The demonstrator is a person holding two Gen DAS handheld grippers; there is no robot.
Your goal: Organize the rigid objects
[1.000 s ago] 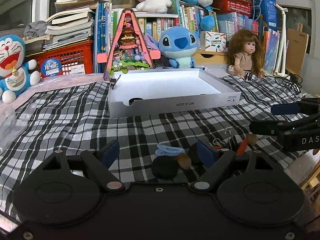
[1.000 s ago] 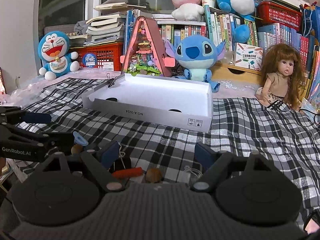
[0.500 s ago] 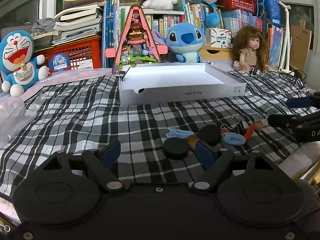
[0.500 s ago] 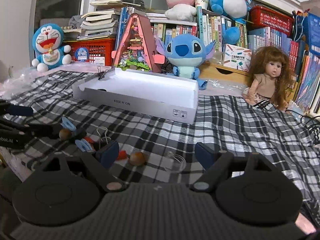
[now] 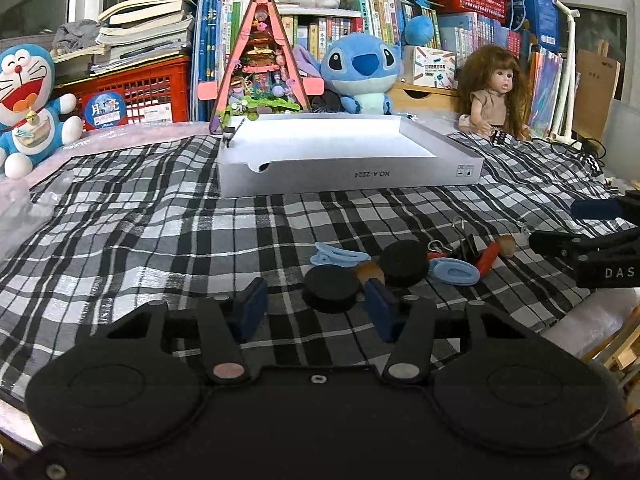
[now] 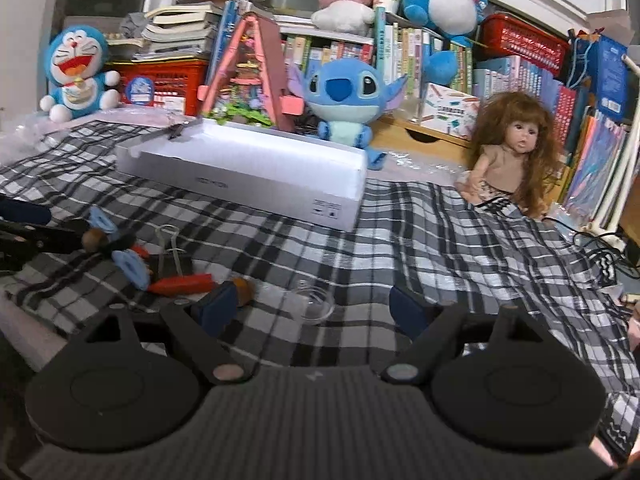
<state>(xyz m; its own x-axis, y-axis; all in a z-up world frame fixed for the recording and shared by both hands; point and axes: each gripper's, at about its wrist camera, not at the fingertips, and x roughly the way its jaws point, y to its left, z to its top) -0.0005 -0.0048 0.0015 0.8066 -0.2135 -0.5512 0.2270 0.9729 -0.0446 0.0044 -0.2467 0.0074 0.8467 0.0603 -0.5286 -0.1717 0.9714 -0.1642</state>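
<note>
Two black discs lie side by side on the plaid cloth in my left view, flat faces up, in a low row of small things that runs left to right across the frame. My left gripper is closing; the nearer disc sits just ahead of its tips, and I see nothing pinched between the pads. Beside the discs are two pale blue loops, a binder clip and an orange stick whose long axis tilts up to the right, towards a small brown ball. The white box stands open beyond them, its long side facing me, with a second clip on its left rim.

My right gripper is spread wide and holds nothing. Only its view shows a clear ring on the cloth between the fingers; there the stick lies almost level, pointing at the ball by the left pad. The discs are out of that view.
</note>
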